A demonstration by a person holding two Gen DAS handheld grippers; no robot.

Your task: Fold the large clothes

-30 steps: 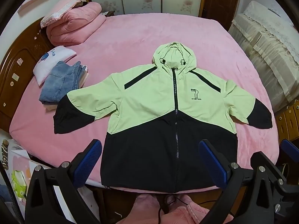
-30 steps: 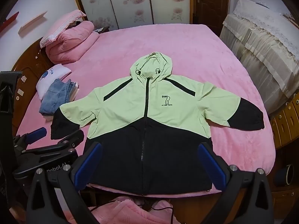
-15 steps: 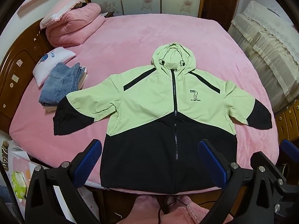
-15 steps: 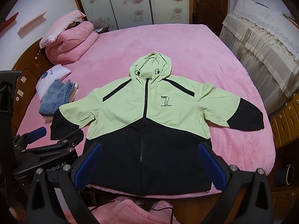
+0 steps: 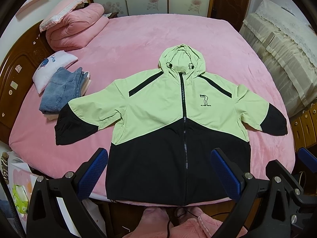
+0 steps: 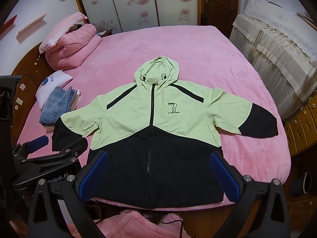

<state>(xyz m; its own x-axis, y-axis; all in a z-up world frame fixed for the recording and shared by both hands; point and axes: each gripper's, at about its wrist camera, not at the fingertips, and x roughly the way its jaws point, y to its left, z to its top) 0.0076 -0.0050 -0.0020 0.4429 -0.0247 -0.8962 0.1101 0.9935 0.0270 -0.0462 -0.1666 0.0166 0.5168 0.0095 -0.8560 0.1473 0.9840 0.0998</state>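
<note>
Both grippers, left gripper [image 5: 159, 173] and right gripper [image 6: 158, 175], hover jaws released above the jacket [image 5: 178, 130].

The jacket [image 5: 178, 123] seems slightly lower in both views; both cameras barely shifted.

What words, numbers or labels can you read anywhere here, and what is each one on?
"7": chest of the green and black hooded jacket.
"FLYING YOUTH": under that 7, small but legible.
"nobot.AI", start cut off: left hand-held gripper body.
Blue script on the white folded cloth: too blurred.
</note>
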